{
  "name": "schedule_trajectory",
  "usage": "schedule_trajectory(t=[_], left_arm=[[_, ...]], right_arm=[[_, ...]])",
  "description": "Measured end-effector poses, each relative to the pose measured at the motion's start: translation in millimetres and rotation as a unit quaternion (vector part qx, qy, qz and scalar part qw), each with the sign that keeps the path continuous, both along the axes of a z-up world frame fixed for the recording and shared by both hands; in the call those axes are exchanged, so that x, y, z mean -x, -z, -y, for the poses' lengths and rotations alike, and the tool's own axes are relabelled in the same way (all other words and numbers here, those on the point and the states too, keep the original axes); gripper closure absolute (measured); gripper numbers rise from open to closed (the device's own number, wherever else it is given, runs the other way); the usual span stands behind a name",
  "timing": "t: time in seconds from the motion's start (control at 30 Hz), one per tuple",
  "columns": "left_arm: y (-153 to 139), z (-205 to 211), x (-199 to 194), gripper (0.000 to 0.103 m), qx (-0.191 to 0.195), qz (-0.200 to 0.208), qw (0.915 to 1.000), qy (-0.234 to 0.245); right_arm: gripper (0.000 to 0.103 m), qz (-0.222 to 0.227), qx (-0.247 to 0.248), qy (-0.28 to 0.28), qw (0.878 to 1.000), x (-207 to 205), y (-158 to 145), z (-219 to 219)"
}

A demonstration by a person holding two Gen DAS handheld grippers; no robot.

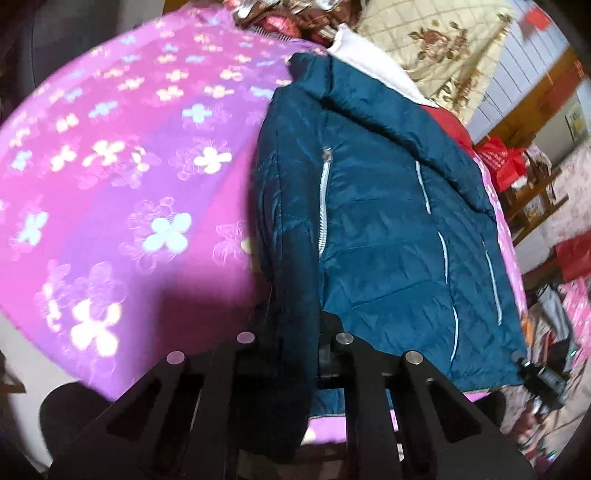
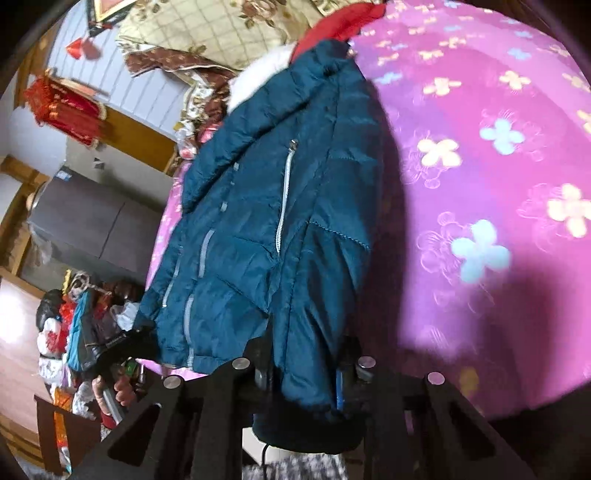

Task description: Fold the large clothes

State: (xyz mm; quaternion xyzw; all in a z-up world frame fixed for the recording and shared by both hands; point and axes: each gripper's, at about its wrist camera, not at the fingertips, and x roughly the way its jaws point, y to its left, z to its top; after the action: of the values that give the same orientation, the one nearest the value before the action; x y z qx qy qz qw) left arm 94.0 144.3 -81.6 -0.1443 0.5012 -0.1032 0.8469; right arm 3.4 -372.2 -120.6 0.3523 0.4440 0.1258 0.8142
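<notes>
A teal quilted jacket (image 1: 388,221) with pale zippers and a white fur collar lies front-up on a pink flowered bedspread (image 1: 110,166). My left gripper (image 1: 295,332) is shut on a dark fold of the jacket's left side, which hangs down between the fingers. In the right wrist view, the jacket (image 2: 258,240) rises away from my right gripper (image 2: 306,354). That gripper is shut on the sleeve end at the jacket's right side. Each view also shows the other gripper as a dark shape at the jacket's far lower corner.
A beige floral quilt (image 1: 443,48) and a red garment (image 2: 332,26) lie at the head of the bed. A grey cabinet (image 2: 85,225) and heaped clothes (image 2: 77,332) stand beside the bed. Red bags (image 1: 506,162) sit on a wooden frame. Bedspread (image 2: 498,184) stretches beside the jacket.
</notes>
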Motion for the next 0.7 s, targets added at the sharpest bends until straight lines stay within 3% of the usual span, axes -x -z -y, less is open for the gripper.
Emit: schedule_trajectory(t=[0.23,0.33,0.4,0.47,0.5,0.57,0.7], left_arm=[[12.3,10.1,27.4,0.092,-0.067,0.008,0.9977,0.0],[13.8,2.7,24.1,0.091,-0.05,0.002,0.9986,-0.017],[10.1,-1.4,26.3,0.087,-0.038,0.002,0.9989,-0.027],[5.8,-2.5,28.8,0.08,-0.039,0.01,0.9987,-0.031],[6.1,-2.1,28.0,0.068,-0.042,0.011,0.9987,-0.029],[6.5,0.3,30.3,0.057,-0.04,0.011,0.9988,-0.027],[8.7,6.5,32.0,0.056,-0.045,0.006,0.9987,-0.021]], right_arm=[[0.082,-0.017,0.054,-0.013,0.998,15.3,4.7,-1.3],[0.074,-0.021,0.046,0.005,0.999,12.3,5.7,3.9],[0.047,-0.016,0.053,0.019,0.998,13.2,1.5,11.0],[0.036,-0.004,0.056,0.038,0.998,18.3,-2.4,18.3],[0.034,0.0,0.053,0.047,0.997,21.5,-2.6,22.4],[0.034,0.0,0.039,0.051,0.998,21.7,-1.5,25.9],[0.034,-0.014,0.046,0.041,0.998,21.8,7.1,20.2]])
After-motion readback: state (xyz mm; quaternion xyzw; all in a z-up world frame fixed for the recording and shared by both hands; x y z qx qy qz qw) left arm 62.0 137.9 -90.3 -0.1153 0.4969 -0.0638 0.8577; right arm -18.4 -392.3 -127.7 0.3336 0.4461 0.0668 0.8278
